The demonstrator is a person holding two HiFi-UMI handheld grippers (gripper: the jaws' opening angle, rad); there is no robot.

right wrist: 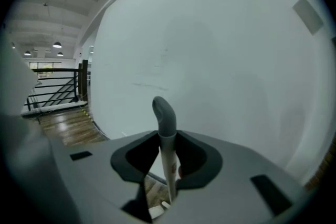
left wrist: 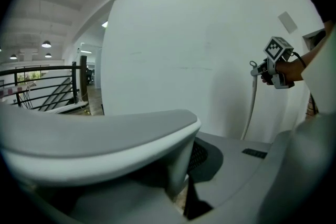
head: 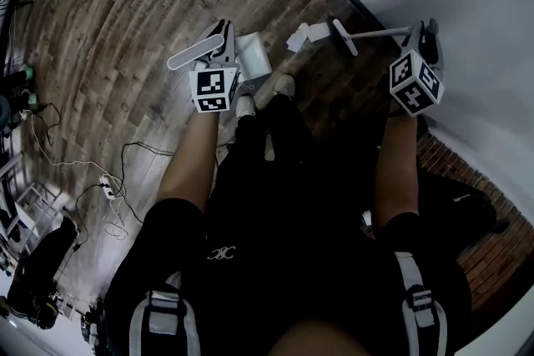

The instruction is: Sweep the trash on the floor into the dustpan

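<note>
Trash (head: 305,34) lay on floor (head: 125,12) betw. dustpan (head: 253,58) and broom head (head: 344,37). Left gripper (head: 219,46) clamped dustpan handle, right gripper (head: 421,36) clamped broom handle.

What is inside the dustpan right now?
The visible part of the dustpan looks empty; the white trash lies on the floor beside it, by the broom. The left gripper covers its near end.

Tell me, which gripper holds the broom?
The right gripper: its jaws clamp the thin broom pole. The left gripper grips the wide dustpan handle instead.
</note>
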